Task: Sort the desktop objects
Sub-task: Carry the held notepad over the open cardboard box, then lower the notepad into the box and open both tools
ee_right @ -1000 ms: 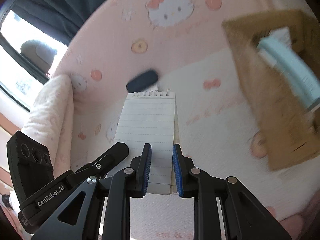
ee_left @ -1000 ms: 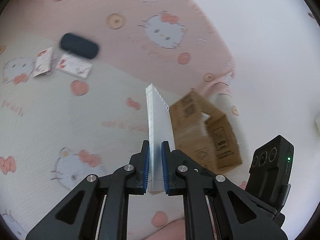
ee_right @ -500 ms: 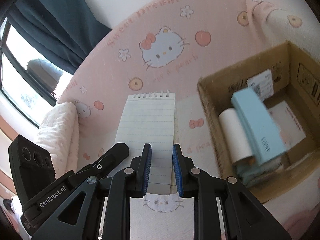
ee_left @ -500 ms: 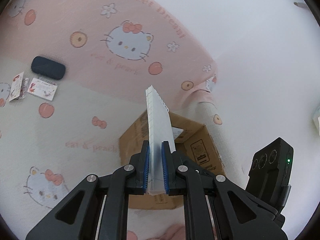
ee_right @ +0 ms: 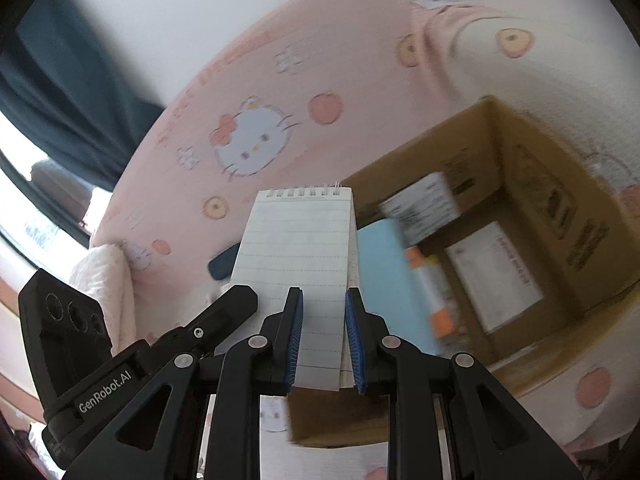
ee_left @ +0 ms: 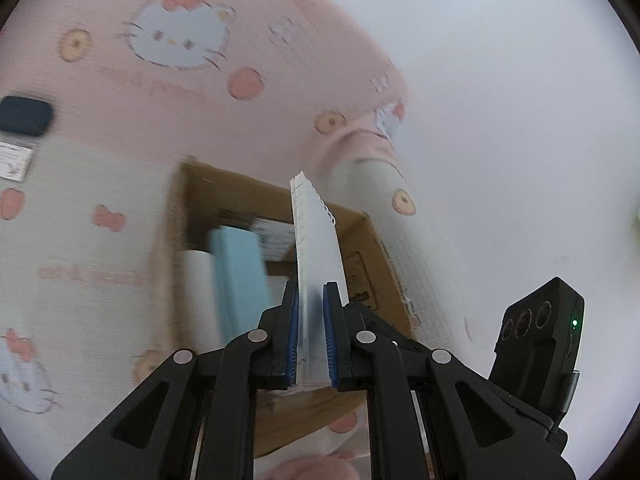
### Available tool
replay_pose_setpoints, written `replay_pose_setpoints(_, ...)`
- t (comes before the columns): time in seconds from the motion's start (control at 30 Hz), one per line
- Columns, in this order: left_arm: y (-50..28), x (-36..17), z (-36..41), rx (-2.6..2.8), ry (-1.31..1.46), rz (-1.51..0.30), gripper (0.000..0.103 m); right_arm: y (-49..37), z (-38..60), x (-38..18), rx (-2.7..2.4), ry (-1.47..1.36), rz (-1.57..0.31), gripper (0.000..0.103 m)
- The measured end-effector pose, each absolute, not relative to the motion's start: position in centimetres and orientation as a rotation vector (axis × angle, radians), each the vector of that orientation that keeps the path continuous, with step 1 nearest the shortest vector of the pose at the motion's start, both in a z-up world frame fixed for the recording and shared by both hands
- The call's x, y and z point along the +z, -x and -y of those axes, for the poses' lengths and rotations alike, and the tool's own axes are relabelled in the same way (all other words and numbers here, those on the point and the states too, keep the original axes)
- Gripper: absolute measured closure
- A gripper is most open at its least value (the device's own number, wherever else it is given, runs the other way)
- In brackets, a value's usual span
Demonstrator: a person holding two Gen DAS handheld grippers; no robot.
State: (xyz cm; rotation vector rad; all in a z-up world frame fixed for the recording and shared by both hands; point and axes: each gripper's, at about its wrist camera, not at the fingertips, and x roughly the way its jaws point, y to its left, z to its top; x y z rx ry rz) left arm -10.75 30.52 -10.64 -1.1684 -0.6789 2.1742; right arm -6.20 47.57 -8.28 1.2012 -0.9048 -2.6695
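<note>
Both grippers hold one white spiral notepad above an open cardboard box (ee_left: 192,200) (ee_right: 520,128). My left gripper (ee_left: 311,332) is shut on the notepad (ee_left: 316,248), seen edge-on. My right gripper (ee_right: 322,344) is shut on the same notepad (ee_right: 296,248), whose lined page faces the camera. The box holds a light blue box (ee_left: 236,276) (ee_right: 384,276), a white roll (ee_left: 196,292), an orange-tipped tube (ee_right: 430,292) and paper packets (ee_right: 496,276). The left gripper's body (ee_right: 132,344) shows in the right wrist view.
A dark oval case (ee_left: 24,114) and a small card (ee_left: 14,160) lie far left on the Hello Kitty sheet (ee_left: 120,92). A rolled pillow (ee_left: 380,176) lies behind the box, by a white wall. A dark curtain (ee_right: 60,80) and a window are at the left.
Both grippers have carried the notepad toward the box. It now hangs over the open box, which looks larger and nearer. The dark case has slid to the far left edge.
</note>
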Motion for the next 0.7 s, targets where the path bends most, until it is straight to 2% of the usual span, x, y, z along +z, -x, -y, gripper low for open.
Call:
replay_pose_setpoints(0.2,11.7,-11.6,-35.9,2.112,1.204,0.642,0.090,6.4,-53.6,-9.1,-2.654,-1.279,0.954,0.084)
replay_pose_setpoints(0.37,12.7,-13.3,-38.5,2.060,1.251,0.669,0.090,7.1,-56.6,-9.6,-2.687,-1.356,0.851,0.084)
replay_pose_setpoints(0.7,13.3,-15.8,-41.0,2.017,1.341,0.637,0.088,8.4,-59.4,-11.8,-2.662,-1.453,0.808,0.084)
